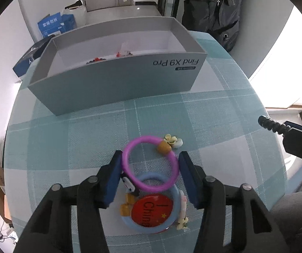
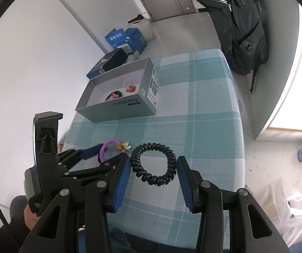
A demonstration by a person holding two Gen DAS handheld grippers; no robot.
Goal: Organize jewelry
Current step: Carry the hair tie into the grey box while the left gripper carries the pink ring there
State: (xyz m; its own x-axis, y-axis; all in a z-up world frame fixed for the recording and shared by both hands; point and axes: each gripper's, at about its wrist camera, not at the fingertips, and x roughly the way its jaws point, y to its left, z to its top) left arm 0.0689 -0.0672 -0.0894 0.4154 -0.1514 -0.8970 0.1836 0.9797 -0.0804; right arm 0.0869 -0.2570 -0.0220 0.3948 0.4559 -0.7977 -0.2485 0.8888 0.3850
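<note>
- On the teal-checked counter (image 1: 203, 113), the pink plastic ring bracelet (image 1: 129, 166) is straddled by the left claw (image 1: 151, 179), blades apart.
- The black spiral coil hair tie (image 2: 169, 158) is bracketed by the right claw (image 2: 153, 177), blades apart.
- The grey cardboard box (image 2: 117, 109) is seen beyond.

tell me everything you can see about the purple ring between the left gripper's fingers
The purple ring is a smooth, glossy hoop, plastic by the look of it, carrying an amber bead with small cream charms beside it. It sits tilted between the open fingers of the left gripper, touching the left finger and overlapping a light blue ring lying on the checked tablecloth. Whether it is lifted is unclear.
</note>
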